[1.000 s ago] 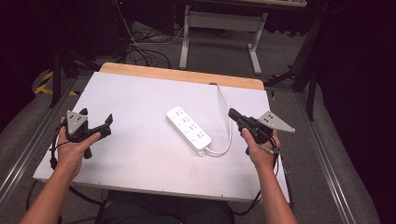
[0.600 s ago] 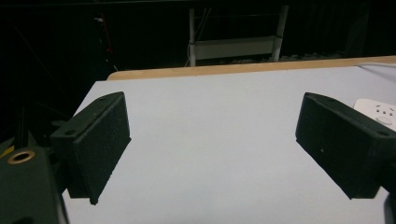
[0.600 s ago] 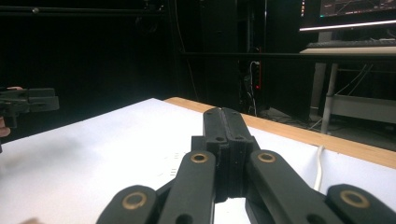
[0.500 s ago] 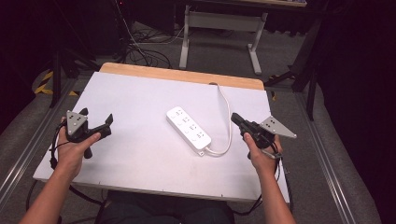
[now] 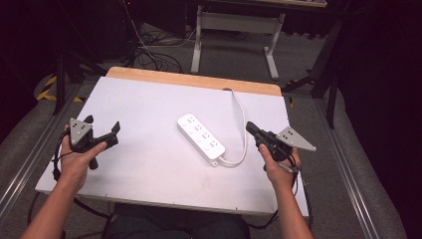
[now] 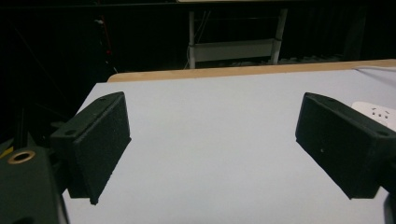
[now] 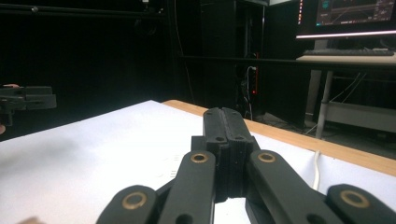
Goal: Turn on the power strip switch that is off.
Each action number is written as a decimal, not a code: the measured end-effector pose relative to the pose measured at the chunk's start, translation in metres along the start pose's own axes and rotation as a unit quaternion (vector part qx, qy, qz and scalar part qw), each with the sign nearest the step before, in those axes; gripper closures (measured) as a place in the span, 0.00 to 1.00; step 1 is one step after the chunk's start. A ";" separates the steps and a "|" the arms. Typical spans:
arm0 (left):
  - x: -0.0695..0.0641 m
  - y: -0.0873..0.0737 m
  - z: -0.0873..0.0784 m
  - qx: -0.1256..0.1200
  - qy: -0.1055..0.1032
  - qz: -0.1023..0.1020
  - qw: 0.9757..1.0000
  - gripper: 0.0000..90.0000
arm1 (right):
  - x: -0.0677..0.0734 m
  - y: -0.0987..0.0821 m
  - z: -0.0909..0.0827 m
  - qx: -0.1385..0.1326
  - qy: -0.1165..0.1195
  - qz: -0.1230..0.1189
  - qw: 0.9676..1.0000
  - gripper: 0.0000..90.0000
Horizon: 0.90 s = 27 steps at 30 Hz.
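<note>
Centrally on the tabletop [image 5: 149, 104] lies the white power strip [image 5: 201, 139], nearer its right edge. Left gripper [image 5: 102, 135] jaws spread wide, empty; right gripper [image 5: 250, 127] jaws clenched together, just beside the strip.

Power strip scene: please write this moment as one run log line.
power strip: flat on table, untouched | left tongs: open, empty | right tongs: shut, empty, beside strip's cable
</note>
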<state>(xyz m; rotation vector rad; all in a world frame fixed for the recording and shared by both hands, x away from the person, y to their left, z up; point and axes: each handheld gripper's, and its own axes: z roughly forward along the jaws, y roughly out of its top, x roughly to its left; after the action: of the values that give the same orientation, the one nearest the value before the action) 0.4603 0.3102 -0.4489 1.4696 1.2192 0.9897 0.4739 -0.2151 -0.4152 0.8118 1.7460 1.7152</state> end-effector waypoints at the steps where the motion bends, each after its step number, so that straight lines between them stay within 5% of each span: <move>1: 0.000 0.000 0.000 -0.001 0.001 0.000 1.000 0.12 | 0.001 0.000 -0.001 -0.001 -0.001 -0.001 1.000 1.00; 9: -0.001 0.001 0.000 0.001 -0.002 0.000 1.000 0.12 | 0.004 -0.002 -0.010 -0.007 -0.011 -0.002 1.000 0.87; 18: -0.001 0.001 0.000 0.000 -0.002 -0.002 1.000 0.12 | 0.001 -0.004 -0.014 -0.021 -0.043 0.001 0.999 0.61; 27: -0.001 0.001 0.000 -0.004 -0.003 -0.005 1.000 0.12 | 0.000 -0.005 -0.012 -0.053 -0.056 0.017 0.997 0.42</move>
<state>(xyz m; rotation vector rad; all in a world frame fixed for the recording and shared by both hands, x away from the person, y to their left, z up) 0.4600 0.3094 -0.4477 1.4572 1.2157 0.9821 0.4651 -0.2229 -0.4203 0.8769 1.5615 1.7332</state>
